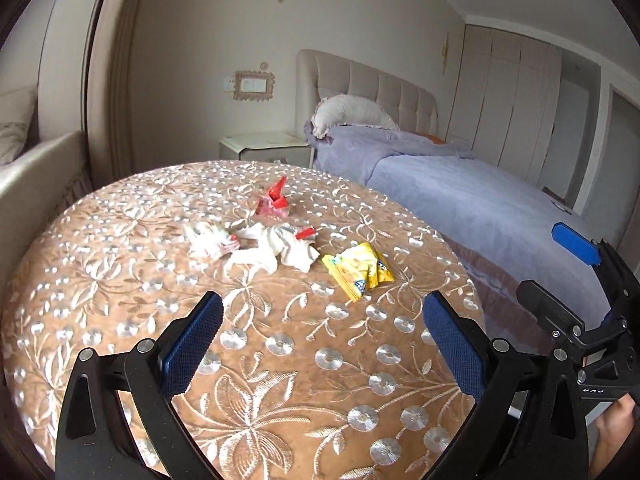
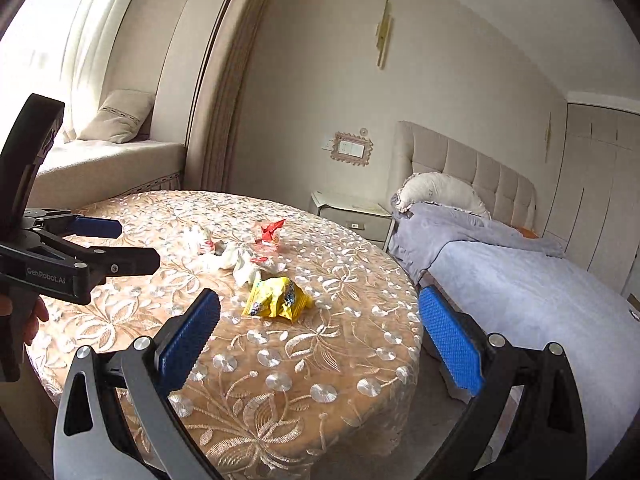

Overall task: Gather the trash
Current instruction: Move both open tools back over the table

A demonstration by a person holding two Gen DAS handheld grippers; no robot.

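The trash lies in a loose cluster near the middle of your round desk (image 1: 120, 264), on its tan cloth embroidered with pale flowers. Nearest you is the yellow snack wrapper (image 1: 358, 271), crumpled and flat on the cloth. Just beyond it, toward the left, sits a heap of crumpled white tissues (image 1: 256, 246) with a small red scrap (image 1: 306, 233) resting on its far edge. Behind the tissues a red-and-clear wrapper (image 1: 274, 200) stands up in a twisted peak.

Your left hand-held gripper (image 1: 322, 336) hovers over the near part of the desk, its blue-padded fingers spread wide, gripping nothing and touching nothing; the tissues and yellow wrapper sit beyond its tips. Your right hand-held gripper (image 2: 318, 338) is likewise spread wide and empty, held above the desk's near right edge, with the yellow snack wrapper lying just past its left finger and its right finger out over the gap beside the bed (image 2: 540, 292).

Around the desk: the bed under a lavender cover with a white pillow (image 2: 440, 192) at a tufted beige headboard, a pale nightstand (image 2: 352, 214) between desk and bed, and a cushioned window seat (image 2: 112, 156) at the left.
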